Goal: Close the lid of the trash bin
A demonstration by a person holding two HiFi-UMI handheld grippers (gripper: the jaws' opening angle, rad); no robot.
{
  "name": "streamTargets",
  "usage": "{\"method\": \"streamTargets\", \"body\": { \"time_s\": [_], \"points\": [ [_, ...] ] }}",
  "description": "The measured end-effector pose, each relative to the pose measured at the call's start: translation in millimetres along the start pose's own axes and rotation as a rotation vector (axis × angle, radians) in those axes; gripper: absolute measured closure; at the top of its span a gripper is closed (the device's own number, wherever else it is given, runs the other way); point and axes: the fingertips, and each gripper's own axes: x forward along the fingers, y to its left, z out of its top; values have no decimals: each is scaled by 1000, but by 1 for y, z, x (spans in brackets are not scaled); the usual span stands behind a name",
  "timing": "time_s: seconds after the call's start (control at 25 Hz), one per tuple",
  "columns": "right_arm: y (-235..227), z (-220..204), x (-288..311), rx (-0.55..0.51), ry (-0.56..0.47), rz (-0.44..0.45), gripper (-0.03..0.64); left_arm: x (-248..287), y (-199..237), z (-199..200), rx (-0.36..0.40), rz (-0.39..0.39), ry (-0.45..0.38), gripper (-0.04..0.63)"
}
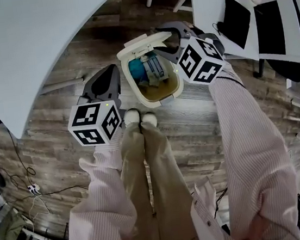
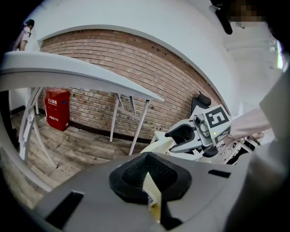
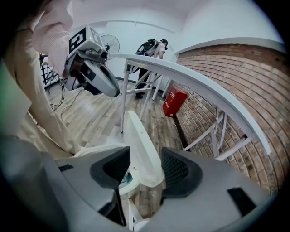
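Note:
A cream trash bin [image 1: 160,90] stands on the wood floor just ahead of the person's shoes. Its lid [image 1: 139,43] is swung up at the far side, and blue rubbish [image 1: 150,69] lies inside. My right gripper [image 1: 166,42] is open at the lid's right end. In the right gripper view the upright lid [image 3: 140,147] stands between the two pads of the right gripper [image 3: 141,170], above the bin's rim [image 3: 95,152]. My left gripper [image 1: 105,84] hangs left of the bin with its jaws together. In the left gripper view its pads [image 2: 136,174] meet, and the bin [image 2: 158,142] shows beyond.
A curved white table [image 1: 35,38] stretches over the left side, and its legs [image 3: 136,90] stand close behind the bin. White chairs [image 1: 252,18] are at the right. Cables [image 1: 33,189] lie on the floor at left. A red box [image 2: 57,108] sits by the brick wall.

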Motion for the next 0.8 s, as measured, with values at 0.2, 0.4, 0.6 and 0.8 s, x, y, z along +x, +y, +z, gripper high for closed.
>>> {"method": "streamTargets", "body": {
  "time_s": [0.2,0.4,0.6,0.8],
  "points": [
    [13,-4,-7,6,0,-6,414,-3,-9,-8,-4,-4,3,601],
    [29,-9,-14,14,5,-8,414,-9,-19,-17,-4,-18,8,601],
    [46,-15,-20,19,17,-2,414,-16,-27,-27,-6,-26,15,601],
    [61,-22,-24,28,28,-2,414,-20,-31,-35,-7,-32,22,601]
  ]
}}
